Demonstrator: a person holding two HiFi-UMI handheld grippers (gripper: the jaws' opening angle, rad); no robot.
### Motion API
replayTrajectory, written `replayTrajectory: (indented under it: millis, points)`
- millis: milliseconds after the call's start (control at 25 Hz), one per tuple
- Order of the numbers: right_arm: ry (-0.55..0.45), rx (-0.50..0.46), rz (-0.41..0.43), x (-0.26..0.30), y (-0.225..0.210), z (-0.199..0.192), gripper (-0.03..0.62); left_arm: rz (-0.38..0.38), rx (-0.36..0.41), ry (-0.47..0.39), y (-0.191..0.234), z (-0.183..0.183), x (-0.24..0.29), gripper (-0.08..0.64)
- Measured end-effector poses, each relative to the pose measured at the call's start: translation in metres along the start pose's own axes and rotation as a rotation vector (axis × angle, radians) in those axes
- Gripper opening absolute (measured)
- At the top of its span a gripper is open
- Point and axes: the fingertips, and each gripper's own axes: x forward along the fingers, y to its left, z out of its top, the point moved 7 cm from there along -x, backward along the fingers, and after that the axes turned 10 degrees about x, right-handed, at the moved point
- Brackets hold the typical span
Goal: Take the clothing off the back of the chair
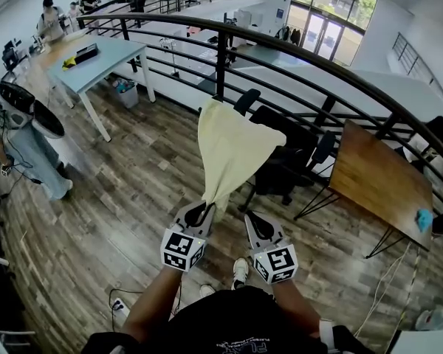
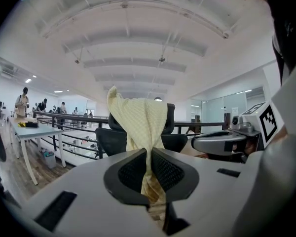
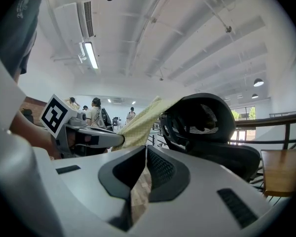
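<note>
Because the left gripper (image 1: 207, 211) is clamped on the lower corner of the pale yellow, waffle-textured fabric garment (image 1: 232, 150), the cloth stretches taut ahead of its jaws. It fans wide up to the back of the black mesh office chair (image 1: 284, 161), where its top hangs draped. Just alongside, the right gripper (image 1: 252, 218) has its jaws together and holds nothing.

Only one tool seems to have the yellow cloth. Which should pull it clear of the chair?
Left. The left tool is shut on the yellow cloth, which runs up over the black chair. The right tool beside it is shut on nothing.
</note>
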Motion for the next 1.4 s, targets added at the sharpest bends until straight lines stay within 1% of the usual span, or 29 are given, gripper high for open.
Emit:
replayTrajectory:
  millis: [360,520,920,1160,1240,1400]
  points:
    - [0.008,-0.005,0.006,-0.016,0.022,-0.006,0.023,-0.006,-0.004,0.026,-0.013,-0.013,-0.028,0.043]
    - [0.008,-0.007,0.007,-0.021,0.031,-0.007,0.023,-0.006,-0.002,0.024,-0.014,-0.013,-0.039,0.043]
    - [0.016,-0.021,0.005,-0.037,0.054,-0.011,0.023,0.001,-0.042,0.031,-0.019,-0.026,-0.068,0.043]
    - [0.016,-0.031,0.028,-0.038,0.056,-0.013,0.023,0.026,-0.06,0.066,-0.023,-0.044,-0.082,0.043]
    - [0.017,-0.035,0.044,-0.036,0.055,-0.012,0.023,0.043,-0.059,0.068,-0.022,-0.044,-0.087,0.043]
    - [0.012,-0.047,0.08,-0.03,0.052,-0.006,0.023,0.085,-0.033,0.063,-0.021,-0.037,-0.091,0.043]
